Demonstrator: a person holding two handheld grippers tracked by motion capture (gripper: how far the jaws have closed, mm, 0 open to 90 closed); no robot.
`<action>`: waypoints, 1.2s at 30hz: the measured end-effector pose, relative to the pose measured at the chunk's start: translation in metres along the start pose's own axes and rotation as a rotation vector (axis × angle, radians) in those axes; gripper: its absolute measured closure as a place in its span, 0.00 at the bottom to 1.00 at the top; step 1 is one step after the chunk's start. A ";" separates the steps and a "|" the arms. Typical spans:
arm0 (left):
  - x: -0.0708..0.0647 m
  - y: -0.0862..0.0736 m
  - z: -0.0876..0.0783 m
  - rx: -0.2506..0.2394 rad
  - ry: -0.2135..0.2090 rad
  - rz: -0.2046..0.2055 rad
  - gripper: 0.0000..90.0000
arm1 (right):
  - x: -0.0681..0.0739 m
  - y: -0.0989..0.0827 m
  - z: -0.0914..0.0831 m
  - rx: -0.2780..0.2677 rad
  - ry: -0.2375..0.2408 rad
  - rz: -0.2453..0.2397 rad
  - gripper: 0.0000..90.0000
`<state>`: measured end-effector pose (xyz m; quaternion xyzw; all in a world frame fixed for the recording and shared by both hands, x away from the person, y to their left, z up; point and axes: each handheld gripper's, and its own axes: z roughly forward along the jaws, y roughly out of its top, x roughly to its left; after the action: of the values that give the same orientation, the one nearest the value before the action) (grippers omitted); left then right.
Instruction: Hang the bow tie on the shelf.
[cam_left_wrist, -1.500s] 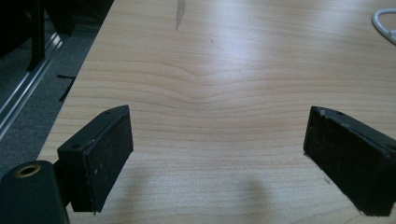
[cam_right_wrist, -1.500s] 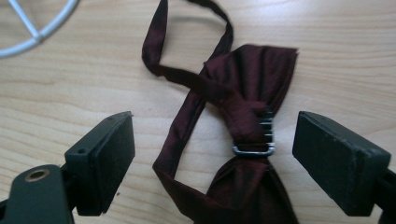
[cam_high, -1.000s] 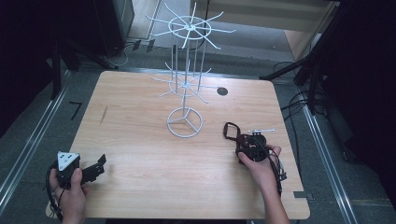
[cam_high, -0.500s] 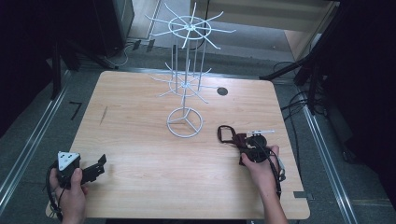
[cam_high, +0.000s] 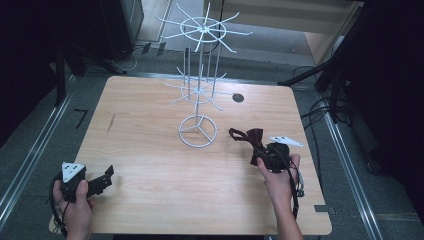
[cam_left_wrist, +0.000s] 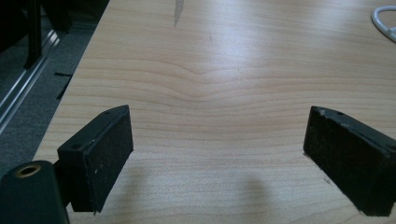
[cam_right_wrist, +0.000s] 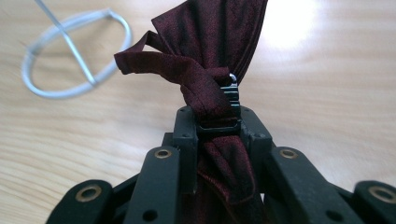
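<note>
The table (cam_high: 150, 150) is a light wood-grain surface. On it, ahead and to the left of the right gripper (cam_high: 260, 150), stands a white wire rack (cam_high: 198, 100) with a ring base and radial hook arms on two tiers.

The bow tie (cam_right_wrist: 210, 60) is dark burgundy fabric with a satin sheen. Its strap (cam_right_wrist: 159, 63) loops out to the left. A small black clasp (cam_right_wrist: 229, 91) sits at the gathered centre. In the right gripper view the fabric rises fanned above the jaws.

The right gripper is clenched on the bow tie at its gathered middle; fabric fills the gap between the pads. The left gripper (cam_high: 102, 181) is released: its jaws stand wide apart over bare table at the near left edge, well apart from the bow tie.

Compared with the earlier frame, the right jaws have just been closing on the bow tie, whose loop now lies flatter and extends toward the rack base. The left gripper is unchanged.
</note>
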<state>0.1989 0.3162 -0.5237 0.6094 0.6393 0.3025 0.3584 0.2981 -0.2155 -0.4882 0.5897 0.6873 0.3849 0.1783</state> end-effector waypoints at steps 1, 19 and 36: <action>0.000 0.000 0.000 0.000 0.000 0.000 0.10 | 0.000 0.000 0.000 0.000 0.000 0.000 0.82; 0.000 0.000 0.000 -0.003 -0.001 -0.004 0.10 | 0.022 0.038 -0.010 -0.167 -0.004 0.039 0.82; 0.000 0.000 0.000 -0.002 0.000 -0.001 0.10 | 0.031 0.076 -0.019 -0.247 -0.037 0.054 0.82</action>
<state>0.1990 0.3164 -0.5238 0.6085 0.6394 0.3030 0.3592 0.3288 -0.1912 -0.4134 0.5885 0.6153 0.4600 0.2519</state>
